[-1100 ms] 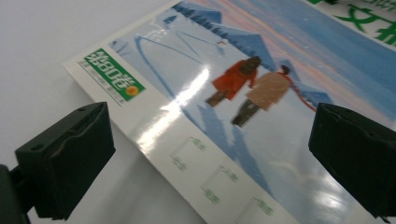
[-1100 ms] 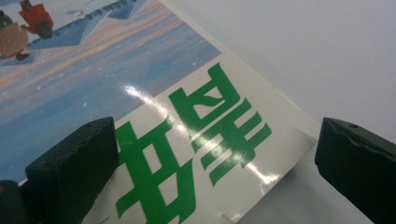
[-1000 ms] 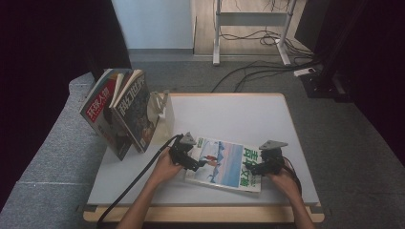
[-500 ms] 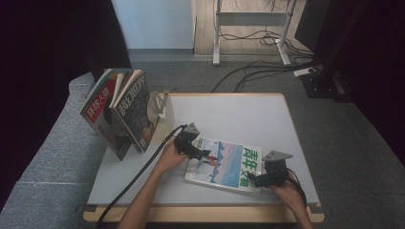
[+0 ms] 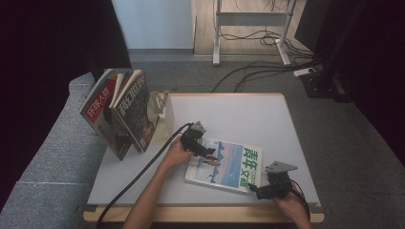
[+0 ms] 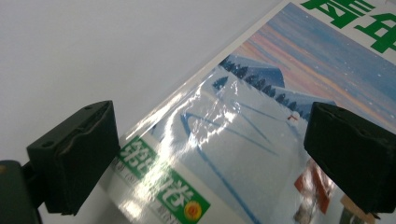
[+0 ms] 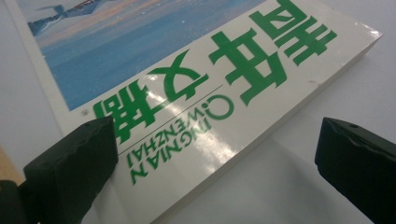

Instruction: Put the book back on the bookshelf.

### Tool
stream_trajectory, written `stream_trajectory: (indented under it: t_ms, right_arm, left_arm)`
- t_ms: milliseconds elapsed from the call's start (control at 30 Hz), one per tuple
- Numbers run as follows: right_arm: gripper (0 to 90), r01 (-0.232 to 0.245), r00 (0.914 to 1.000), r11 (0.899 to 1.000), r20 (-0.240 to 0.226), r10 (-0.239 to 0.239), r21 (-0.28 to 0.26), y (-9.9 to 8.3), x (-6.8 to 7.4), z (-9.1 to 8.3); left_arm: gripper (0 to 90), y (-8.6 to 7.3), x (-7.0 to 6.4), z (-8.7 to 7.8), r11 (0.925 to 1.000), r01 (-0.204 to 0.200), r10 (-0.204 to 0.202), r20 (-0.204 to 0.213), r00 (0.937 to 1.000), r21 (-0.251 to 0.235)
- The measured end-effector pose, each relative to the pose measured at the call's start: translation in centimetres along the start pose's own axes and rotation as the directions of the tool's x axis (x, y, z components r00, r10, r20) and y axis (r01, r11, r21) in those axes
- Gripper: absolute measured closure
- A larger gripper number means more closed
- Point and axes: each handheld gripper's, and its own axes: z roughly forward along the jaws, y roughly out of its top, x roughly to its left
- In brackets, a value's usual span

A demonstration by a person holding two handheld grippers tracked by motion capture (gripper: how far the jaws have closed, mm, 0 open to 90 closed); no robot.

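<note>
A magazine (image 5: 224,164) with a blue snowy cover and green lettering lies flat on the white table (image 5: 239,114), near its front edge. My left gripper (image 5: 203,151) hovers over the magazine's left end, open. In the left gripper view the glossy cover (image 6: 261,140) lies below the left gripper (image 6: 208,112), whose jaws stand wide apart. My right gripper (image 5: 255,189) is at the magazine's near right corner, open. In the right gripper view the title end of the magazine (image 7: 187,70) lies ahead of the right gripper (image 7: 215,123), and nothing sits between the jaws.
Several magazines (image 5: 119,112) stand leaning at the table's left edge against a white bookend (image 5: 162,107). A black cable (image 5: 143,167) trails from the left gripper across the table's front left. Grey upholstery (image 5: 52,162) lies to the left, and floor cables (image 5: 248,71) lie behind.
The right gripper has drawn back from the magazine's right edge toward the table's front edge. The left gripper has shifted slightly away and to the right, over the magazine's left end.
</note>
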Motion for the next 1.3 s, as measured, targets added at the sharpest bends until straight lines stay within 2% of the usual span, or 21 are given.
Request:
stream_trajectory:
  t_ms: [33, 167, 367, 500, 633, 800, 967, 1200, 1300]
  right_arm:
    - [0.0, 0.000, 1.0000, 1.000, -0.003, 0.000, -0.001, -0.1, 0.1, -0.1]
    - [0.0, 0.001, 0.9999, 1.000, -0.012, -0.001, -0.002, -0.5, 0.4, -0.5]
    - [0.0, 0.016, 0.9995, 1.000, -0.028, -0.016, 0.009, -0.6, 0.9, -0.7]
    - [0.0, 0.040, 0.9990, 0.999, -0.023, -0.039, 0.031, -0.8, 1.1, -0.4]
    - [0.0, 0.032, 0.9991, 0.999, -0.028, -0.032, 0.026, -0.9, 0.9, -0.4]
    - [0.0, -0.006, 0.9986, 1.000, -0.052, 0.007, 0.021, -1.2, 0.3, -0.3]
    - [0.0, -0.003, 0.9994, 1.000, -0.034, 0.004, 0.011, -1.3, -0.1, -0.4]
    - [0.0, 0.013, 0.9994, 1.000, 0.033, -0.013, 0.021, -1.0, -1.3, -0.7]
    - [0.0, 0.003, 0.9988, 1.000, 0.048, -0.004, 0.017, -1.0, -1.9, -0.7]
  left_arm:
    - [3.2, 0.0, 0.0, 0.1, 1.0000, 0.000, 0.000, -0.001, 1.0000, -0.004]
    - [2.9, 0.3, 0.0, 0.8, 0.9994, -0.019, 0.019, -0.009, 0.9998, 0.029]
    - [2.4, 0.2, 0.4, 1.2, 0.9996, 0.001, -0.001, 0.012, 0.9999, 0.027]
    - [1.9, 0.1, 0.5, 1.4, 0.9997, 0.014, -0.015, 0.016, 0.9998, 0.019]
    - [1.9, 0.1, 0.5, 1.4, 0.9997, 0.018, -0.018, 0.014, 0.9997, 0.016]
    - [1.8, 0.0, 0.3, 1.2, 0.9994, 0.018, -0.019, 0.013, 0.9997, 0.029]
    - [1.8, -0.2, 0.0, 0.8, 0.9983, 0.027, -0.028, 0.007, 0.9996, 0.052]
    - [1.7, -1.2, -0.5, -0.2, 0.9978, 0.038, -0.038, -0.001, 0.9993, 0.056]
    - [1.7, -1.6, -0.7, -0.6, 0.9972, 0.043, -0.043, -0.003, 0.9991, 0.062]
